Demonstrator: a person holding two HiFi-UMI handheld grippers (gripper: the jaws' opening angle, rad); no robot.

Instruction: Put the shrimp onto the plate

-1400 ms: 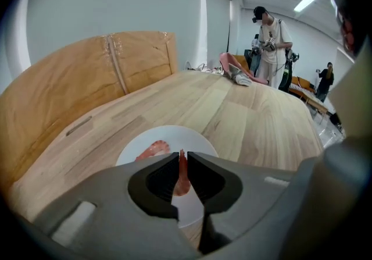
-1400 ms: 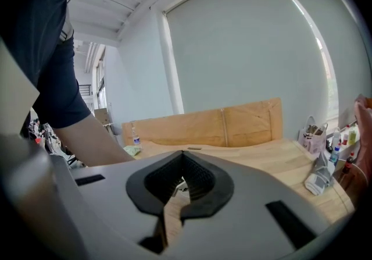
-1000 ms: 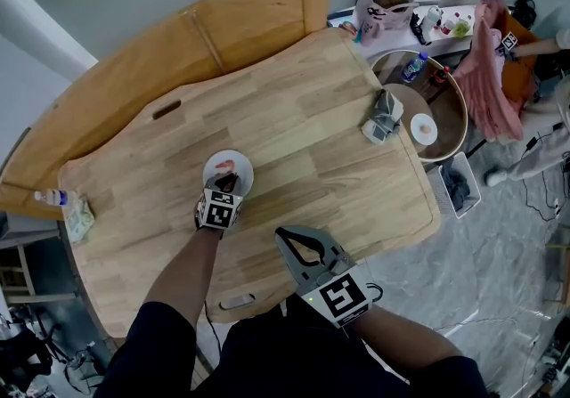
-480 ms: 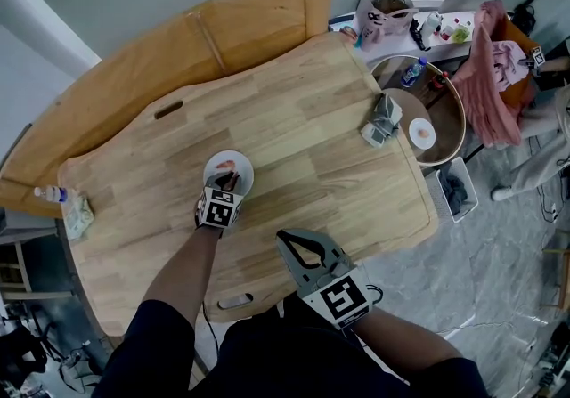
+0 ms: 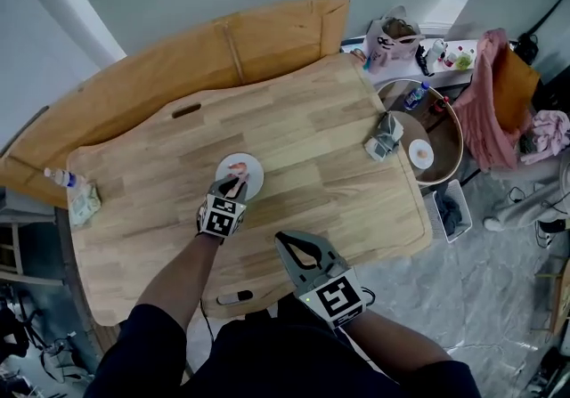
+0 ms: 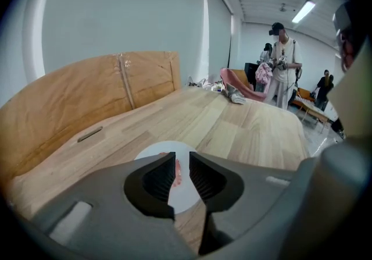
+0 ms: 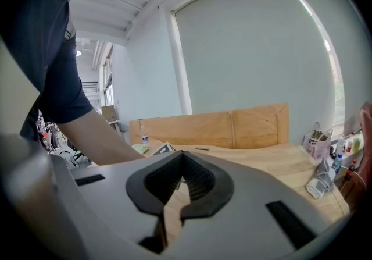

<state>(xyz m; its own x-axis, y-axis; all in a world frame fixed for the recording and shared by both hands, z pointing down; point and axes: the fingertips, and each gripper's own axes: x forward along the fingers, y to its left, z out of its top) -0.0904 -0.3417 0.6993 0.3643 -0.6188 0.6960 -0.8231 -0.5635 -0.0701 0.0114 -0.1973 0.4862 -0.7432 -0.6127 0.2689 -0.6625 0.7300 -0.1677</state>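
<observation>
A small white plate sits mid-table on the wooden table. On it lies a pink shrimp. My left gripper hovers over the plate's near edge. In the left gripper view its jaws stand slightly apart around the left gripper midpoint, with nothing between them. Beyond that gap the shrimp rests on the plate, partly hidden by the left jaw. My right gripper is held above the table's near edge, away from the plate. In its own view the right gripper has its tips together and holds nothing.
A water bottle and a green packet lie at the table's left end. A grey cloth sits at the right edge beside a round bowl-like stand. A wooden board leans behind the table. People stand far off.
The head view has shifted, so the table sits a little differently in the picture. My left gripper stays at the plate with the shrimp. The right gripper has barely moved.
</observation>
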